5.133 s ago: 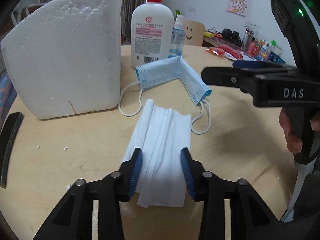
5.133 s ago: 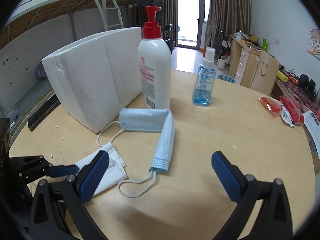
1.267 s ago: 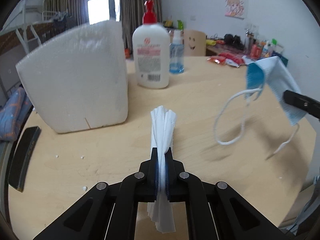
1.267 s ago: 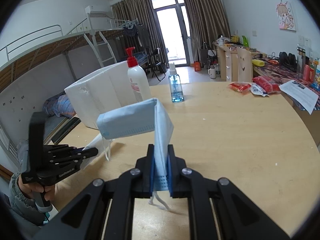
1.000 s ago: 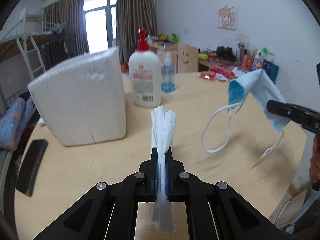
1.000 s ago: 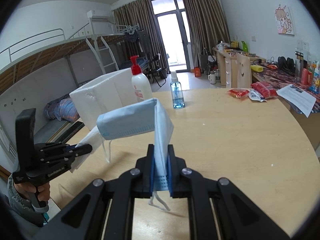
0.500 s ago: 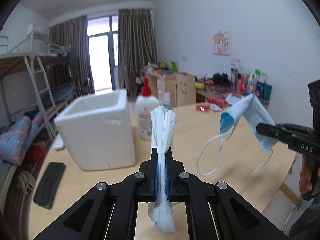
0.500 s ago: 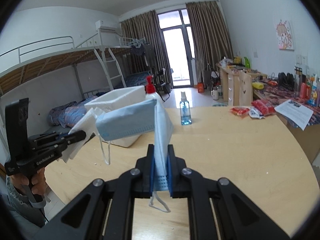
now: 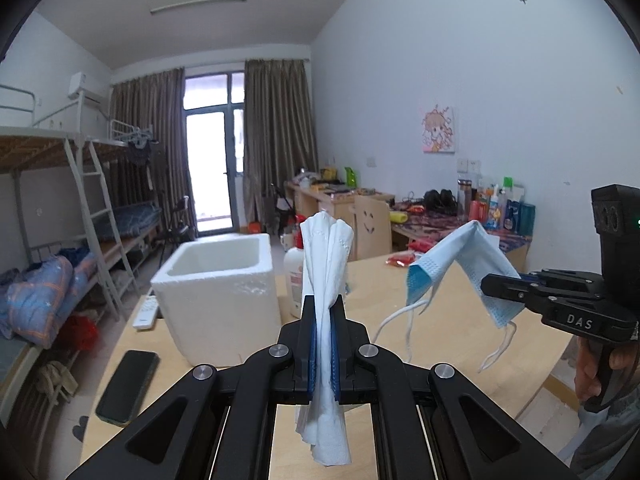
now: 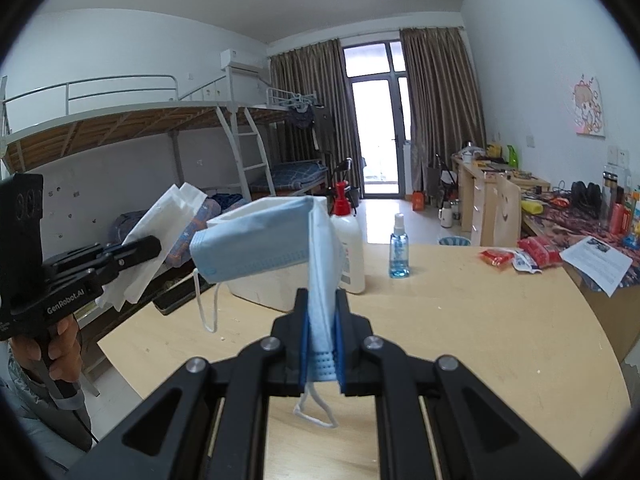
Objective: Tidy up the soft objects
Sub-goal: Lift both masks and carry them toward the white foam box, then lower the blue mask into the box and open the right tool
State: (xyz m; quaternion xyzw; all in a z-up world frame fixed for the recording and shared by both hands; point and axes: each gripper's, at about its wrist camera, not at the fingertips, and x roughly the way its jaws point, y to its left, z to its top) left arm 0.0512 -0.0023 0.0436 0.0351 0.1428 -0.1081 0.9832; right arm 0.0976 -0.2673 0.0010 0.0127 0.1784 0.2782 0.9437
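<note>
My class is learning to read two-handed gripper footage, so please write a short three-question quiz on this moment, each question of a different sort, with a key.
1. True or false: the left gripper is shut on the white tissue.
2. Multiple choice: the blue face mask is
A. lying flat on the table
B. clamped in the right gripper, ear loops dangling
C. inside the foam box
3. Fill in: the white foam box stands on the table with its open side facing ____.

Key: 1 true; 2 B; 3 up.
</note>
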